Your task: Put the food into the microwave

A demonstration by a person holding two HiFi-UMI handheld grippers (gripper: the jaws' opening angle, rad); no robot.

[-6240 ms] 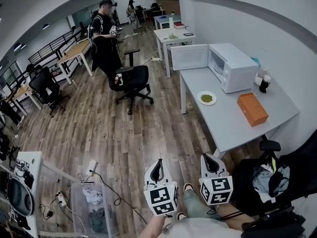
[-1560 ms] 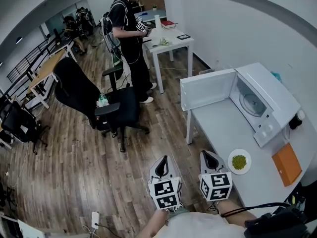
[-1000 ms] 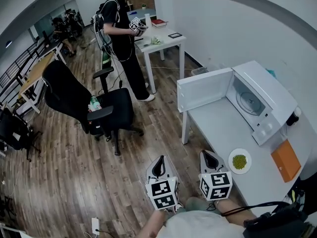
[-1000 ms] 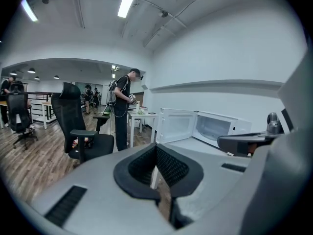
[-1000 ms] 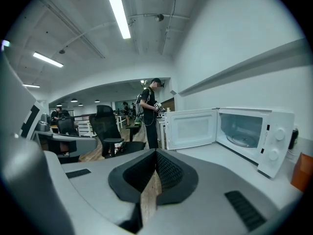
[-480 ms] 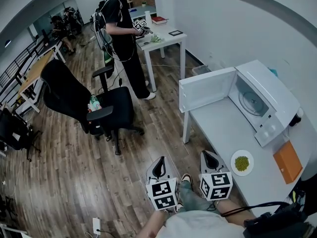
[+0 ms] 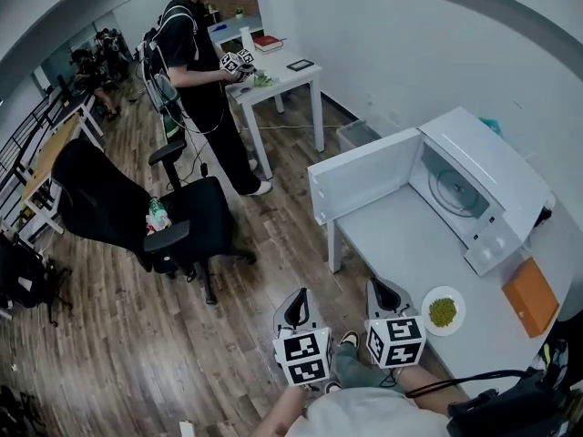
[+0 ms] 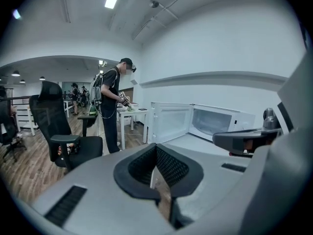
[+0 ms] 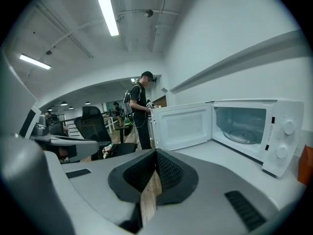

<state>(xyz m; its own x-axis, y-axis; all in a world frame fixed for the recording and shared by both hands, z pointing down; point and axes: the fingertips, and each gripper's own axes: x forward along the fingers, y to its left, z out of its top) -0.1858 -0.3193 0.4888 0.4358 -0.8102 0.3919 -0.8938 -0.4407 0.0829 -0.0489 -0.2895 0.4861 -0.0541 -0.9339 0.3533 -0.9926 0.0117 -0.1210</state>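
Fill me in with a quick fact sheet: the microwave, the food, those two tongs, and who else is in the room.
Microwave: on the table, door wide open, nothing inside on the turntable
Food: green, on a white plate, on the table in front of the microwave
Left tongs: shut, holding nothing, over the floor
Right tongs: shut, holding nothing, short of the plate
Also on table: orange box
Others: a person standing at another table; black chair nearby

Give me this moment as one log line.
left gripper: shut, empty | right gripper: shut, empty | white microwave oven: door open | white plate of green food: on grey table, untouched
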